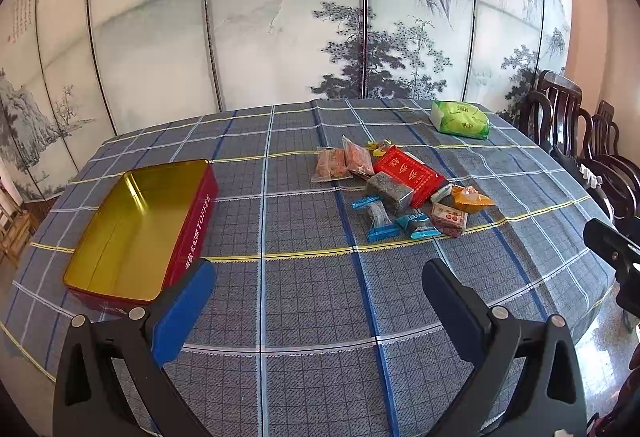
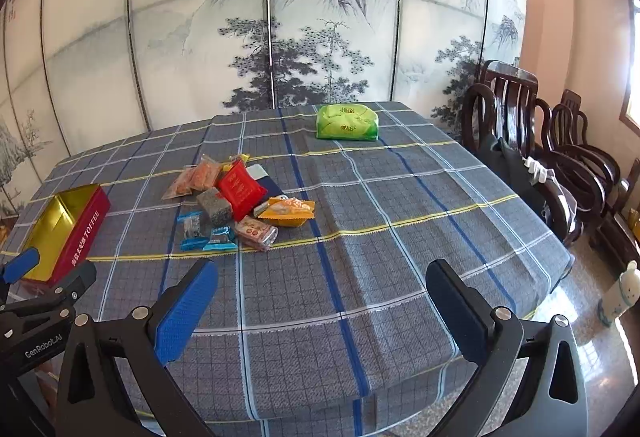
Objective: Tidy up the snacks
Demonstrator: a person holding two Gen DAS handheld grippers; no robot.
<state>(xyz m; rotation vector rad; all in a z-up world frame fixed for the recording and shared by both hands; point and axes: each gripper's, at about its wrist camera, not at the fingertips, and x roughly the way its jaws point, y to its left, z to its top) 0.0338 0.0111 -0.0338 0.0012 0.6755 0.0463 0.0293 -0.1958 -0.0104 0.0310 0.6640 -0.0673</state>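
Both tongs, left [image 1: 320,289] and right [image 2: 322,287], tilt downward over the checked surface [image 1: 312,317], jaws wide apart and empty. The snack pile [image 1: 394,189] lies ahead, untouched; the toffee tin [image 1: 140,229] sits just beside the left tongs.

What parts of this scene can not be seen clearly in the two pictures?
- Toffee tin, right wrist view: its near end is hidden behind the left gripper.
- Snack pile, both views: small print is too small to read, and lower packets are covered by the red packet.
- Right gripper, left wrist view: cut off by the right edge.
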